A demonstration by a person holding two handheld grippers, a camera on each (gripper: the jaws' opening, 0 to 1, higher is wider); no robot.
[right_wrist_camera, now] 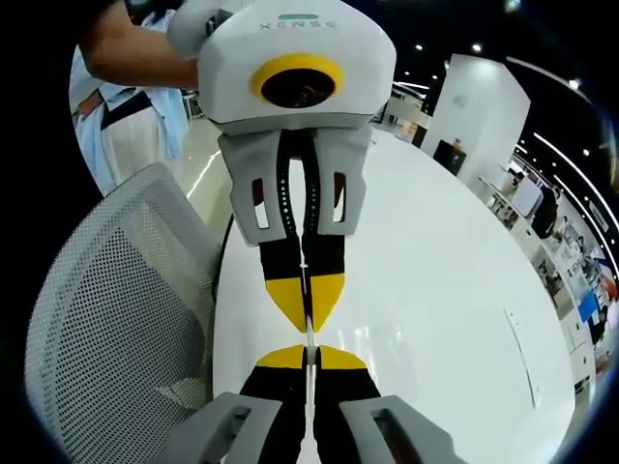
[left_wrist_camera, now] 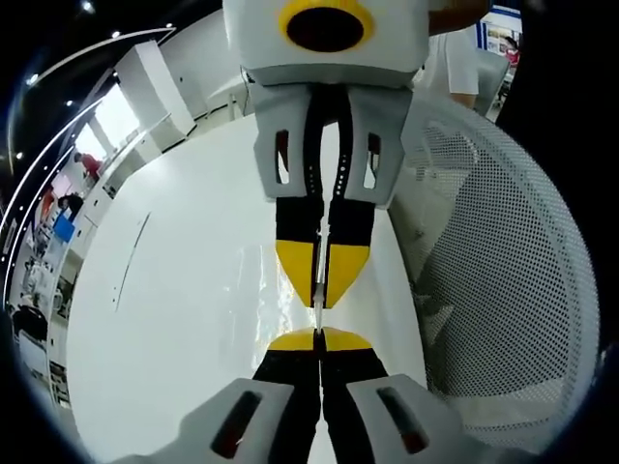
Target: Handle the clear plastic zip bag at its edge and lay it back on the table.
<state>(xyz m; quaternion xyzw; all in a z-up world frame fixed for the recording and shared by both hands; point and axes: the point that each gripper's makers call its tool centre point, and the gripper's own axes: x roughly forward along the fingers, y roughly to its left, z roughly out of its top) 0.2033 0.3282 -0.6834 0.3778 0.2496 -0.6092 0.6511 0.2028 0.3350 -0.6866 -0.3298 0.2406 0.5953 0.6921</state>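
Grippers face each other tip to tip above the white table (left_wrist_camera: pixel 174 319), the left gripper (left_wrist_camera: pixel 318 335) and right gripper (right_wrist_camera: pixel 309 354) both closed on the edge of the clear bag (left_wrist_camera: pixel 318 280), stretched thin between them. Lower both together, level, then release.

White mesh-backed chair (left_wrist_camera: pixel 503 251) beside glossy white table (left_wrist_camera: pixel 174 319) — bright showroom beyond

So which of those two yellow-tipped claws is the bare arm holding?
The left gripper, reaching in from the top of the right gripper view; the forearm leads to it. The right gripper rises from below.
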